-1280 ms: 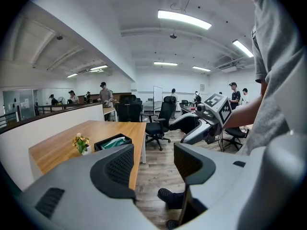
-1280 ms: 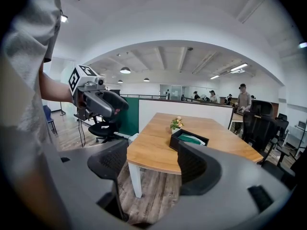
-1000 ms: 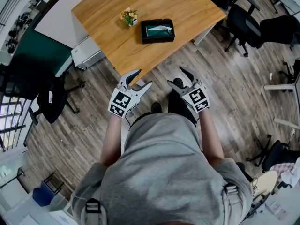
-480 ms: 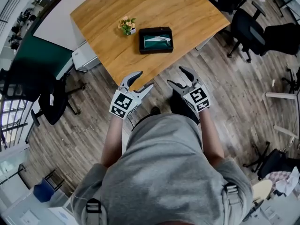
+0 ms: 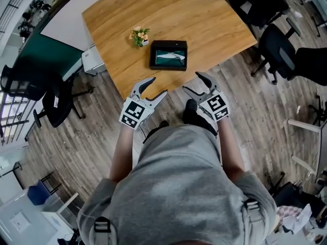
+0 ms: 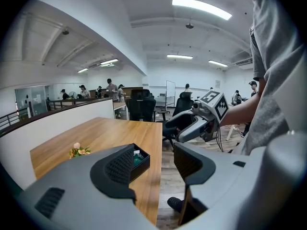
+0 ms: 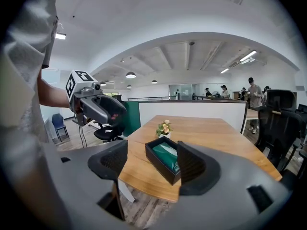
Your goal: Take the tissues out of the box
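Left gripper (image 5: 157,86) and right gripper (image 5: 192,82) both have jaws apart and empty, short of the table (image 5: 194,14), where the box (image 5: 168,67) holds tissues (image 5: 169,56) beside flowers (image 5: 139,34).

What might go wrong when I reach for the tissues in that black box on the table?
The flower pot stands close beside the black box; a wide reach with the left tongs may knock it. The right tongs are open too, and neither holds the box, so pulling the tissues might drag it toward the near edge of the table.
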A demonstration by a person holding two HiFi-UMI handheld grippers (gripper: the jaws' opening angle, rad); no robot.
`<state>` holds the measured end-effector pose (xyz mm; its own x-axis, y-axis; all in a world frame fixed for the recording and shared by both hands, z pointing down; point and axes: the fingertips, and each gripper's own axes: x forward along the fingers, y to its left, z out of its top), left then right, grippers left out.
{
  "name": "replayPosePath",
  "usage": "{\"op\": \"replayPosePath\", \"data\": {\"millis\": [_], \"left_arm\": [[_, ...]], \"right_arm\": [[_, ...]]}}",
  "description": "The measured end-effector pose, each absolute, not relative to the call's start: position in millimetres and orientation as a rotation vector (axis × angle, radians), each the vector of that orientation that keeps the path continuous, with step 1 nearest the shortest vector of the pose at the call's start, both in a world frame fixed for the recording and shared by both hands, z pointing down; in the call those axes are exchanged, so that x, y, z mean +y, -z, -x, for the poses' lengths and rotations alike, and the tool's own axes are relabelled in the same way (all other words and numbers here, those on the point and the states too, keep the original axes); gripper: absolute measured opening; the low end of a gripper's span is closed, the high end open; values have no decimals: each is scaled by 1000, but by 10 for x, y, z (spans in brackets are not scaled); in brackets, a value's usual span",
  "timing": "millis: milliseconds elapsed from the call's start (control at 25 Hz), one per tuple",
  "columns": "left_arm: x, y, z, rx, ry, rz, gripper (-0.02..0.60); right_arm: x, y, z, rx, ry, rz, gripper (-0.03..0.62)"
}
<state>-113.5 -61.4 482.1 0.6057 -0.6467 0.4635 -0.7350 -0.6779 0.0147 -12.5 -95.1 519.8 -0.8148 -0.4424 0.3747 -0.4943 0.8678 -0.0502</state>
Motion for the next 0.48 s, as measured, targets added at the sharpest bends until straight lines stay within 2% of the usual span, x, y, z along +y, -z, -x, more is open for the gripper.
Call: {"op": "replayPosePath", "data": {"millis": [480], "left_arm": [[-1120, -5042, 951, -1340, -603, -2480, 275]], "right_arm": [[-1509, -5398, 77, -2678, -85, -409, 330]]}}
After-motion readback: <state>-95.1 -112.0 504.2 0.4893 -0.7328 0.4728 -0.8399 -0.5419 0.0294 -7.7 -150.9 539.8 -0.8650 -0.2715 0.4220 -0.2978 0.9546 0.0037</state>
